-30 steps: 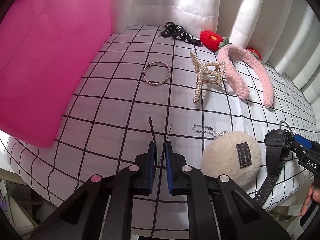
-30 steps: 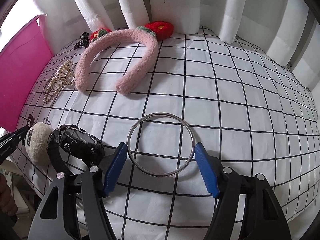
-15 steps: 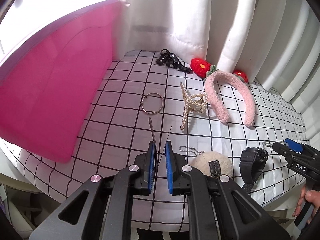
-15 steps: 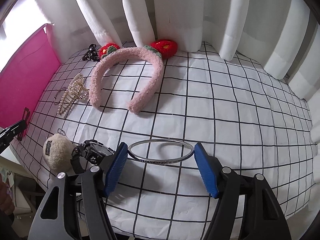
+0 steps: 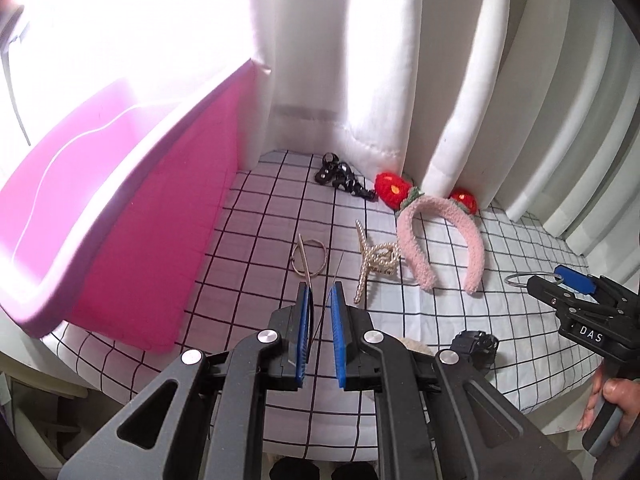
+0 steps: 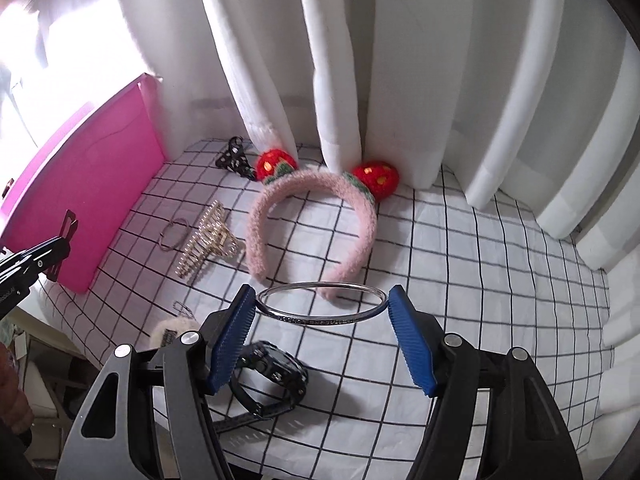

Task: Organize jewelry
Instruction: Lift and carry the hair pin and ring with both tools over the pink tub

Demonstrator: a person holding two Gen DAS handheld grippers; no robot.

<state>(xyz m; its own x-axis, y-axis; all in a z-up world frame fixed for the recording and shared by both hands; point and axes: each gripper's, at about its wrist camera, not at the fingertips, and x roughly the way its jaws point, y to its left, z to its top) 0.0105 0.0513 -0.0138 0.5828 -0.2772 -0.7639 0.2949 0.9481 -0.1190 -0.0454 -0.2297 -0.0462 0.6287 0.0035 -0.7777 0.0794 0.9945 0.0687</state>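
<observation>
My right gripper (image 6: 322,306) is shut on a large silver bangle (image 6: 320,320) and holds it level above the checked cloth; it also shows in the left wrist view (image 5: 560,280). My left gripper (image 5: 320,304) is shut on a thin dark strip (image 5: 304,264), raised above the table's front edge. On the cloth lie a small ring bangle (image 5: 310,258), a pearl claw clip (image 5: 376,260), a pink fluffy headband (image 6: 312,216) with red strawberries, a black hair tie (image 5: 340,176), a black watch (image 6: 272,368) and a cream pompom (image 6: 172,330).
A pink bin (image 5: 120,216) stands at the left on the cloth, its rim high. White curtains (image 6: 400,80) hang close behind the table. The table's front edge (image 5: 440,412) is just below my left gripper.
Both grippers have risen and pulled back from the cloth. The large bangle has come up off the cloth between the right fingers. The left gripper still holds the strip.
</observation>
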